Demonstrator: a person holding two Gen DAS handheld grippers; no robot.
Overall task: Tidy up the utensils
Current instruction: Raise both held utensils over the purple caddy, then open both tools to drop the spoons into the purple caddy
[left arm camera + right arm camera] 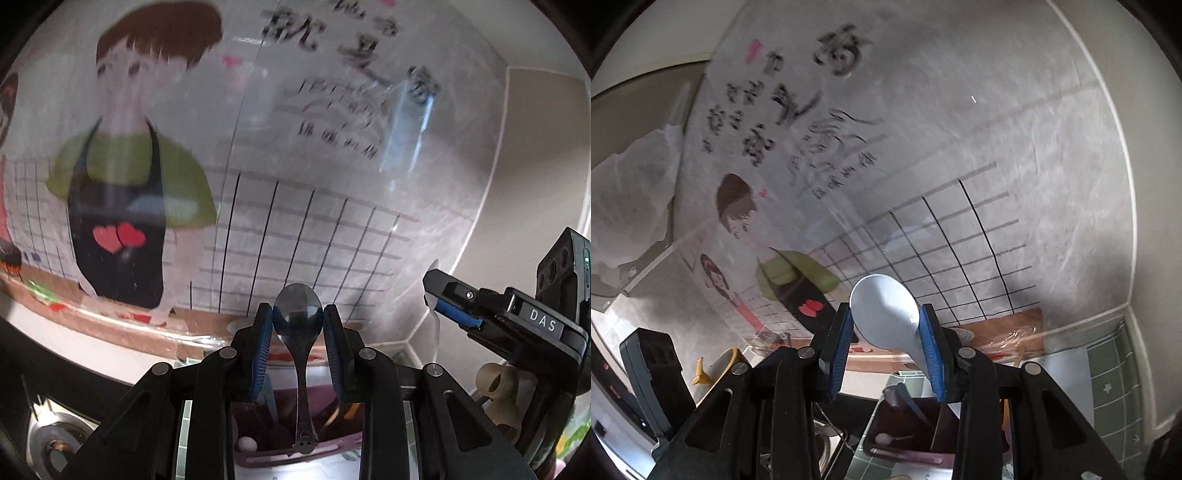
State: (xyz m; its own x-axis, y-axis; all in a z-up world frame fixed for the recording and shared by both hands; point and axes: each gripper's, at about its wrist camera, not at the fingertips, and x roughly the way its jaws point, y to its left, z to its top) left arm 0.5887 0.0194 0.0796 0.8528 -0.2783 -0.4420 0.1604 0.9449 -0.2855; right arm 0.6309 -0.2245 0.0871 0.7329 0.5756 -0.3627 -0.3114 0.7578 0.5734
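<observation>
My left gripper [298, 325] is shut on a metal spoon [299, 332]; the bowl points up between the blue pads and the handle hangs down toward a dark pink utensil holder [291, 448] below. My right gripper [886, 328] is shut on a pale blue plastic spoon [884, 314], bowl up, its handle angled down past the right pad. The same pink utensil holder [905, 439] sits beneath it, with a few utensils inside. In the left wrist view the right gripper [454, 306] shows at the right edge with a white handle hanging from it.
A wall covered with a plastic sheet and cartoon poster [122, 192] fills the background. A steel sink [55, 439] lies low left. A yellow dish [716, 365] and a black device [653, 373] sit left of the holder. Green tiles [1108, 373] run along the right.
</observation>
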